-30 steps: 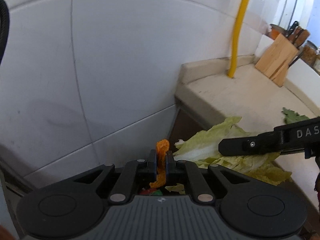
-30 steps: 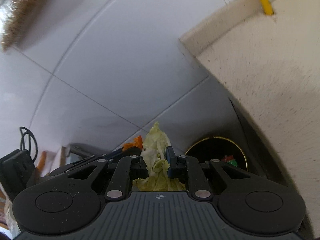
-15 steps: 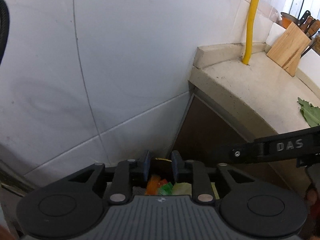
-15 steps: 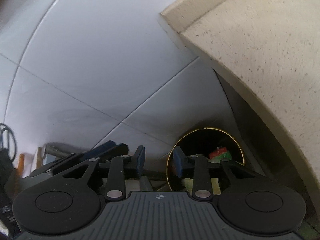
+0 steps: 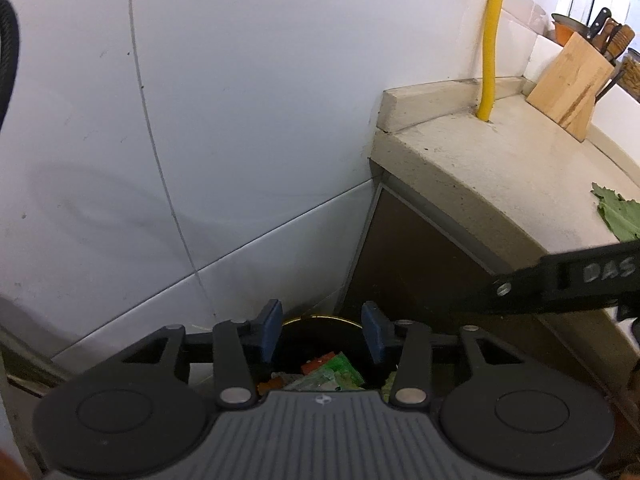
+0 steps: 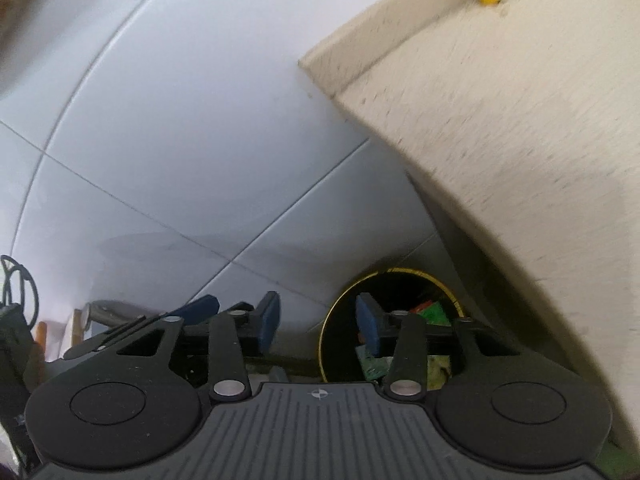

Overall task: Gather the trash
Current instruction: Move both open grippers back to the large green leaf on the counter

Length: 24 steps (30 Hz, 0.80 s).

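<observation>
- White wall tiles (image 5: pixel 240 120) fill the background, with a speckled stone table (image 5: pixel 500 160) jutting in from the right and a dark round bin (image 6: pixel 400 280) on the floor in the corner below it
- Fingers (image 5: pixel 270 330) of the left gripper (image 5: pixel 322 332) are spread wide, with nothing between the blue pads; directly under the gap lies the bin's mouth, showing green and orange scraps (image 5: pixel 332 368)
- Fingers (image 6: pixel 368 322) of the right gripper (image 6: pixel 318 322) are likewise spread and empty, the right pad over the gold rim of the bin, the left pad over the wall beside it
- Trash sits inside the bin: a green wrapper (image 6: pixel 434 312), red bits and pale leaf pieces are visible in both views
- Outward on the table, a green leaf (image 5: pixel 618 216) lies near the right edge, a yellow pipe (image 5: pixel 494 40) rises at the back and a wooden knife block (image 5: pixel 568 80) stands far off
- Step in hand, as I judge it: the drop into the bin is done and both grippers are free
- Next move likely calls for lifting away from the bin, swinging over to the table and closing on the leaf, a thin flat thing needing a low, edge-on pinch
- Both grippers point downward and forward at the corner; the right one appears as a black bar (image 5: pixel 560 284) crossing the left view, close alongside
</observation>
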### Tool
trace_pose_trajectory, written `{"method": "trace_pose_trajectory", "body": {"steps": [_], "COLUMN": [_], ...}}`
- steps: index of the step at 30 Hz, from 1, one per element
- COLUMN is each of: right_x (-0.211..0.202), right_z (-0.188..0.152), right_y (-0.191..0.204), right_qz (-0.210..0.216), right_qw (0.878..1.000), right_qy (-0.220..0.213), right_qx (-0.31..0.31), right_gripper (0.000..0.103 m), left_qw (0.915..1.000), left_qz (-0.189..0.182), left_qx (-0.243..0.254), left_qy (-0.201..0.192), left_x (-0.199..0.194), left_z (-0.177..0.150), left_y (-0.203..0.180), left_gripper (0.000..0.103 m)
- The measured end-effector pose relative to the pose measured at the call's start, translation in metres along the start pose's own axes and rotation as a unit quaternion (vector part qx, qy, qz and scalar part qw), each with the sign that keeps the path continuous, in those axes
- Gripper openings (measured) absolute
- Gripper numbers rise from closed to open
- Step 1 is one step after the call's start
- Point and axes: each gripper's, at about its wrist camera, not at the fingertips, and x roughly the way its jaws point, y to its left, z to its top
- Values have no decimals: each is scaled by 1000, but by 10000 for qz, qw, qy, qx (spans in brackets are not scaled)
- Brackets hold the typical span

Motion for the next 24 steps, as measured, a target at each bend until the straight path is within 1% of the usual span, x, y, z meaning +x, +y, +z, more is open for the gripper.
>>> {"method": "trace_pose_trajectory", "body": {"steps": [1, 3, 5, 9, 10, 13, 16, 20, 24], "right_x": [-5, -15, -24, -47, -53, -70, -93, -124, -154], "right_z": [0, -1, -2, -4, -4, -5, -8, -10, -7], "right_y": [0, 2, 3, 1, 0, -7, -19, -46, -78], "right_qz": [-28, -96, -166, -288, -316, -423, -643, -855, -1245], "right_qw": [10000, 9998, 9994, 9978, 9974, 9957, 9925, 9887, 9817], "right_qy": [-46, -139, -239, -479, -538, -725, -947, -1186, -1417], "right_qx": [-26, -119, -197, -347, -352, -384, -437, -330, -251], "right_gripper": [58, 58, 63, 67, 69, 71, 73, 75, 78], "left_qw": [10000, 9999, 9999, 9997, 9996, 9994, 9991, 9984, 9983], "left_qz": [17, 64, 79, 83, 82, 79, 58, 25, -202], "left_qx": [26, 88, 139, 219, 243, 308, 375, 503, 510], "left_qy": [3, 3, -6, -76, -89, -148, -185, -255, -176], "left_x": [0, 0, 0, -4, -5, -6, -8, -9, -10], "left_z": [0, 0, 0, -1, -1, -1, -2, -3, -2], "left_y": [-1, -2, -4, -6, -7, -9, -12, -17, -21], "left_gripper": [43, 45, 47, 48, 48, 48, 49, 49, 49]}}
